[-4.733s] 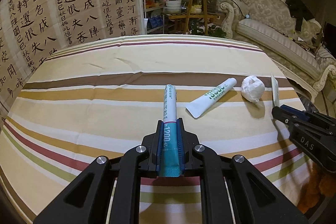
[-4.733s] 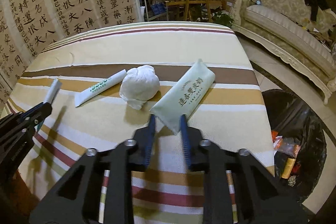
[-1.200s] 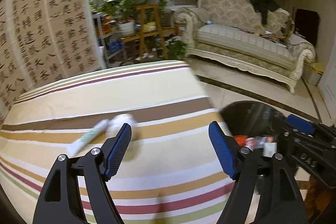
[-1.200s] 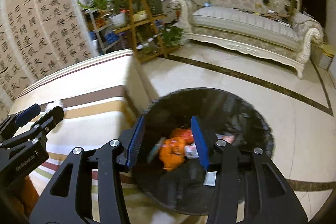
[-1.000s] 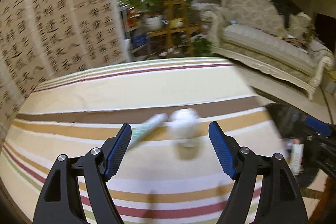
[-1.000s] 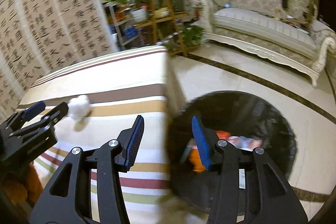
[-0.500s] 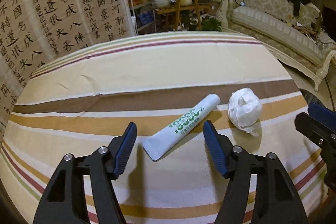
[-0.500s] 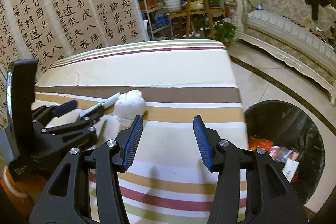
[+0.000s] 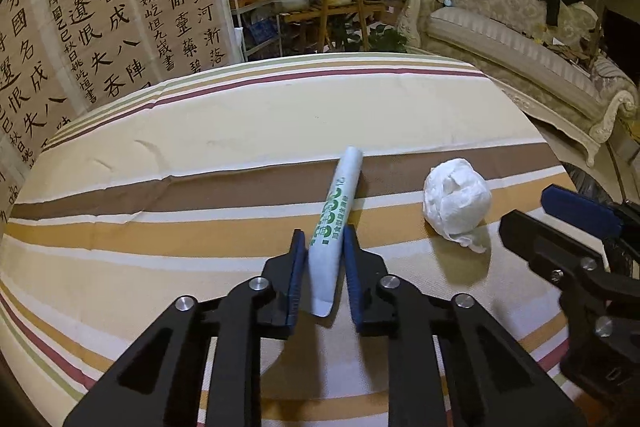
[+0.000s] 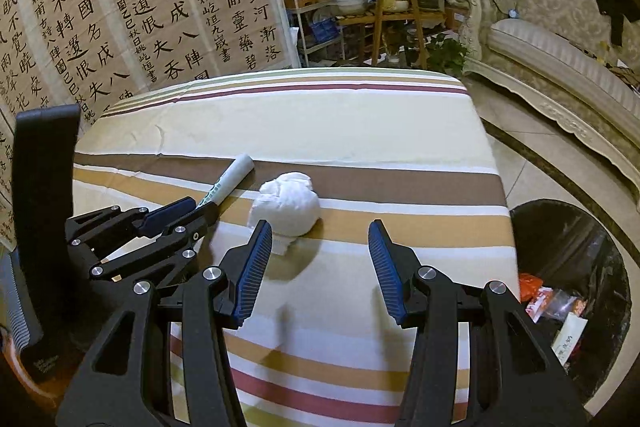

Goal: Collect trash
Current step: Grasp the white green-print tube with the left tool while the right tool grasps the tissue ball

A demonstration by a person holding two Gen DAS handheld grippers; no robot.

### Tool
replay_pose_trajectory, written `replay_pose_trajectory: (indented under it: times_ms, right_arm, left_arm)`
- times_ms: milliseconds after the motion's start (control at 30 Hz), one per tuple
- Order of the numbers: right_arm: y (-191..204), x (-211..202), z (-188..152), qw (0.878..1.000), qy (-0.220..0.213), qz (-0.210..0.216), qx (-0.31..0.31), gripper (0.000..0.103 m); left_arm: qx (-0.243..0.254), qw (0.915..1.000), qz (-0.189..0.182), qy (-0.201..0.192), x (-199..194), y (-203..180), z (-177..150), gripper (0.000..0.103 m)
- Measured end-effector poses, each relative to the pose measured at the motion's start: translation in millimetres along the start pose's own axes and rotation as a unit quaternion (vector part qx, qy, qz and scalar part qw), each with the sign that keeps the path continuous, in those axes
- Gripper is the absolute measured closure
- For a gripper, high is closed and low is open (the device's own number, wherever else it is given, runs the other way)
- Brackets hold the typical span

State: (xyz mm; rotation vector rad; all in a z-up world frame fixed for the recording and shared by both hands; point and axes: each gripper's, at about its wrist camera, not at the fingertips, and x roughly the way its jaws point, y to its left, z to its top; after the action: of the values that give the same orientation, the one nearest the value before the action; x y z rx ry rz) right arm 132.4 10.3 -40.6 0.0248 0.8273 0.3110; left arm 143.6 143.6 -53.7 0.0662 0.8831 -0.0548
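We have the left gripper (image 9: 325,251) closing on the flat, crimped end of the white tube (image 9: 334,219), which lies on the striped worktop (image 9: 240,131) with its cap end pointing away from us; the blue pads sit against both sides of the tube. Our right gripper (image 10: 320,259) hangs with its jaws apart and nothing between them, just short of the crumpled tissue ball (image 10: 286,203), which rests a little to the right of the tube. The step in hand looks like picking up the tube. Next we judge it needs a lift clear of the cloth and a swing to the black trash bin (image 10: 572,267) on the floor at the right, while our right gripper shifts left to straddle the tissue
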Motion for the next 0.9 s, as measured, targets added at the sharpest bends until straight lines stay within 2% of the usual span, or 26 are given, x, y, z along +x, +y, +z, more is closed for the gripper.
replay_pose_trajectory:
  times_ms: [300,467,500,533,567,667,900]
  right_arm:
    - [14.2,19.0,11.4,1.0,0.011,0.01,-0.01,0.053]
    - [19.1,34.2,14.2,1.0,0.025,0.002,-0.013,0.054]
    - [19.6,36.2,14.1,1.0,0.028,0.0,-0.014,0.056]
    - [19.6,38.0,13.5,0.999,0.031,0.001,-0.014,0.065]
    - [20.1,39.0,12.8,0.999,0.034,0.002,-0.014,0.066]
    - [20.9,34.1,10.2,0.999,0.029,-0.001,-0.02,0.07]
    - [-5.1,-3.9,0.2,1.0,-0.001,-0.012,0.001,0.07]
  left_arm:
    - [-0.03,0.9993,0.016,-0.014,-8.9,14.5,-0.7,0.088]
    - [-0.044,0.9982,0.03,-0.026,-17.1,20.9,-1.9,0.088]
    - [-0.047,0.998,0.032,-0.027,-18.8,20.1,-3.7,0.088]
    - [-0.05,0.9978,0.033,-0.029,-20.5,20.8,-4.5,0.088]
    - [-0.051,0.9977,0.033,-0.03,-21.3,21.1,-4.9,0.088]
    - [-0.055,0.9975,0.032,-0.032,-24.9,19.0,-5.3,0.088]
    - [-0.052,0.9972,0.015,-0.05,-43.9,3.0,-8.3,0.088]
